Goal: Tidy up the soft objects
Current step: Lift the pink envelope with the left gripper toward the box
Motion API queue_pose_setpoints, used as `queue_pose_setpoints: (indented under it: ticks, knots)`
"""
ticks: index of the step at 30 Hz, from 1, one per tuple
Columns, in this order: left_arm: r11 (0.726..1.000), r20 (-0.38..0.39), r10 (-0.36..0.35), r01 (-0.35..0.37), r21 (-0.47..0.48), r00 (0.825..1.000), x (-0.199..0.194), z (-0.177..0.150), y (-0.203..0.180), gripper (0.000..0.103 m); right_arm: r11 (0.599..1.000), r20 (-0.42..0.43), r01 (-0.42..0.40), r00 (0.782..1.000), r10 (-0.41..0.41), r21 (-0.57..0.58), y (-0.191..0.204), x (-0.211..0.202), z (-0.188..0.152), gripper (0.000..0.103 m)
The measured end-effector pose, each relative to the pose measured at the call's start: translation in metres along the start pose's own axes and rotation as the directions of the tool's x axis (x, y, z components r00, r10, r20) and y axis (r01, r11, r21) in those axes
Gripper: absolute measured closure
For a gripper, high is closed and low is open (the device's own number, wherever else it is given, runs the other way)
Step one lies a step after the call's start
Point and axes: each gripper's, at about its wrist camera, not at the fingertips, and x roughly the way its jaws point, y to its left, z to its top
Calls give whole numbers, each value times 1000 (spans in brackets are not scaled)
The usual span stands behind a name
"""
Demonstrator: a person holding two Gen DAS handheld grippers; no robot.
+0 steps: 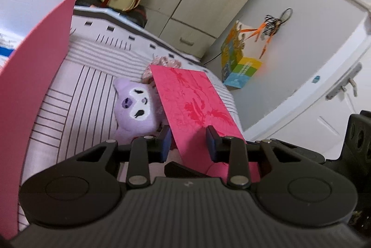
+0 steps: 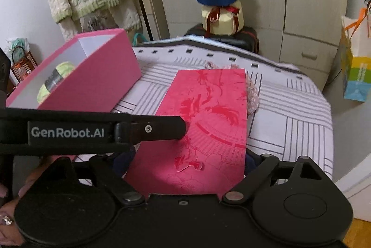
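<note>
Bedding (image 2: 289, 113) with a striped cover is seen to carry the work. Pink box (image 2: 97, 76) is placed at its left side, open, with one green yarn ball (image 2: 54, 78) already inside. Red lid (image 2: 208, 122) is held above the bed, tilted, by both tools. Purple plush (image 1: 135, 106) and a knitted item (image 2: 251, 95) are left lying on the cover, partly hidden beneath the lid. Left gripper (image 1: 189, 140) is clamped on the lid's edge. Right gripper (image 2: 185, 162) is spread wide across the lid; contact cannot be confirmed. Task is judged barely begun.
</note>
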Motion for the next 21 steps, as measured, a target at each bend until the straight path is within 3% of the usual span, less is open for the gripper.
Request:
queue_pose_setpoints:
  ticks: [8, 21]
  knots:
    - [998, 17, -19, 18, 66, 1000, -46, -13, -12, 72, 999, 58, 24, 998, -22, -23, 30, -39, -13, 10]
    - [987, 2, -42, 41, 154, 999, -147, -61, -11, 72, 998, 72, -10, 997, 15, -64, 103, -101, -59, 10]
